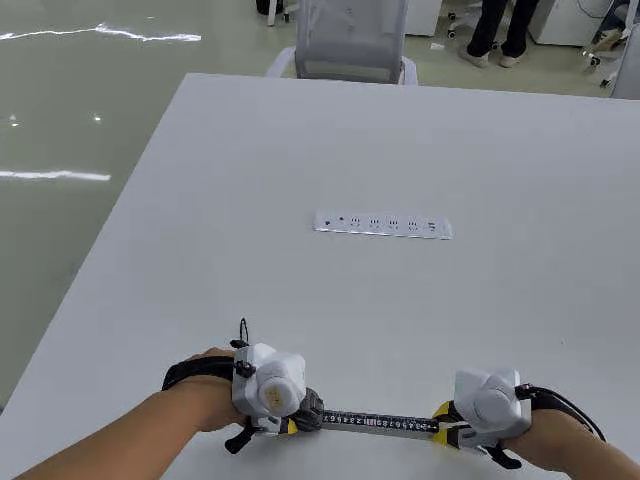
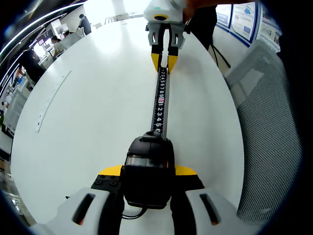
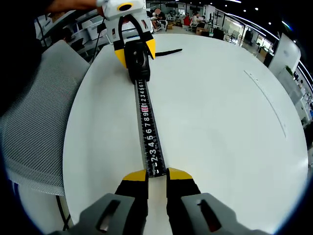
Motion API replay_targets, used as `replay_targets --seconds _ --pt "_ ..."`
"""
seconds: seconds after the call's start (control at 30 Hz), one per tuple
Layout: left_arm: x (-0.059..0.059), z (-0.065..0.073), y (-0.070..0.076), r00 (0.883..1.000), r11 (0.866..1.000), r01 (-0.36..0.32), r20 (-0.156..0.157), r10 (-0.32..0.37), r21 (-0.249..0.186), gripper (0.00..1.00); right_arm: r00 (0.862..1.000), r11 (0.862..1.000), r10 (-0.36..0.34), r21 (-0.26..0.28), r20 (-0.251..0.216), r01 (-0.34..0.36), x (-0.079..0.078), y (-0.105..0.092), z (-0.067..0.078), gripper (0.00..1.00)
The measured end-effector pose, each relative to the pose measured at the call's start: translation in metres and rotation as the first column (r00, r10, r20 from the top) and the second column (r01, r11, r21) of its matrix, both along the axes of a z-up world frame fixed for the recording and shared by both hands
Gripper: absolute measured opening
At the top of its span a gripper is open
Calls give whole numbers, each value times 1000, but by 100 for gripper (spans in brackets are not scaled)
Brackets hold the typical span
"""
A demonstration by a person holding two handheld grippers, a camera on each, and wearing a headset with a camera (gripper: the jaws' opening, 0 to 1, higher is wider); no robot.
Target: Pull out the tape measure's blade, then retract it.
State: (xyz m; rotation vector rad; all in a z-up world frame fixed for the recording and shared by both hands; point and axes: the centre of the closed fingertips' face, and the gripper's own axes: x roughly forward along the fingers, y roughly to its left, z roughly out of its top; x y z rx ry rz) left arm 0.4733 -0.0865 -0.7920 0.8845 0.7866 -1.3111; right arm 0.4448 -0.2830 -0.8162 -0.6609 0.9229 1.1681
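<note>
Black tape measure case (image 2: 149, 188) sits clamped between the jaws of the left gripper (image 2: 148, 170). Its blade (image 2: 160, 100) runs straight forward from these jaws, over the white counter (image 2: 93, 117), to the right gripper (image 3: 157, 175), whose jaws are closed on the end of the blade.

White numerals — 2 to 9 in a row — along the black tape-measure blade (image 3: 148, 128).

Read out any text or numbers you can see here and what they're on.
"23456789": on the blade of the tape measure, ahead of a red mark I can't read.
Power strip: markings too small to read.
Wall posters: blurred, unreadable.
</note>
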Motion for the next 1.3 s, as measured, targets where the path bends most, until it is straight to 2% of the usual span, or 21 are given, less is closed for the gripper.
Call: replay_targets --seconds 1.3 --pt "0 -1 -1 1000 1000 -3 1 3 -3 32 1000 999 -23 -25 -2 22 -2 -29 0 11"
